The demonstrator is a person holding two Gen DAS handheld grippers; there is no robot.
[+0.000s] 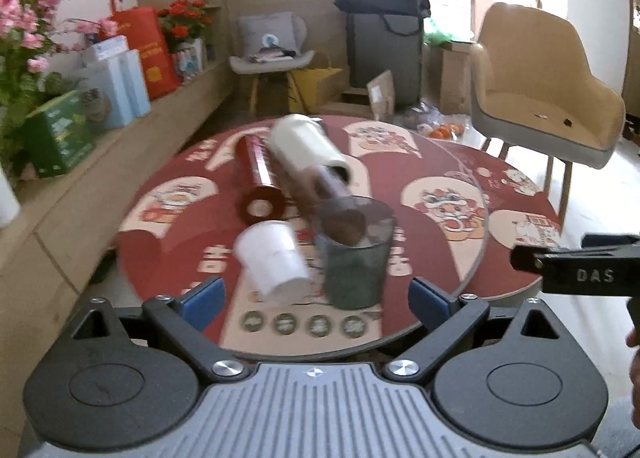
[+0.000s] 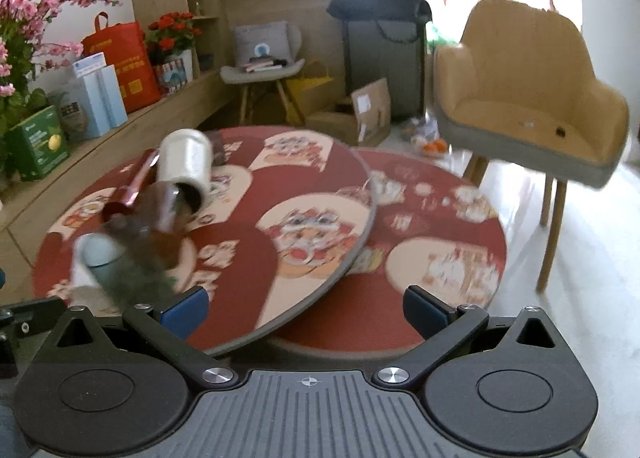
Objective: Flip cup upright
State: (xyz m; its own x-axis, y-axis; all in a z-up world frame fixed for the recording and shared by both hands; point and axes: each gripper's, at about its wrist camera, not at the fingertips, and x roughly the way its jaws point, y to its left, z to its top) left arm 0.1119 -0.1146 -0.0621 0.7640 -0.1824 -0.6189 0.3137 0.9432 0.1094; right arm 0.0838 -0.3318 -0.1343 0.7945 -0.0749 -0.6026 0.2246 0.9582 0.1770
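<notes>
Round table (image 1: 440, 193), cups blurred by motion; outlines hard to make out.
White cup (image 1: 276, 262) is seen tipped on its side beside the green cup (image 1: 356, 258), near table edge. Left gripper (image 1: 316, 298) and right gripper (image 2: 308, 310) are spread wide; nothing is held.

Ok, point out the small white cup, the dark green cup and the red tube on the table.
white cup (image 1: 274, 260), left wrist view, on its side wall.
green cup (image 1: 356, 270), left wrist view, on its outer wall.
red tube (image 1: 256, 173), left wrist view, mid-body.
</notes>
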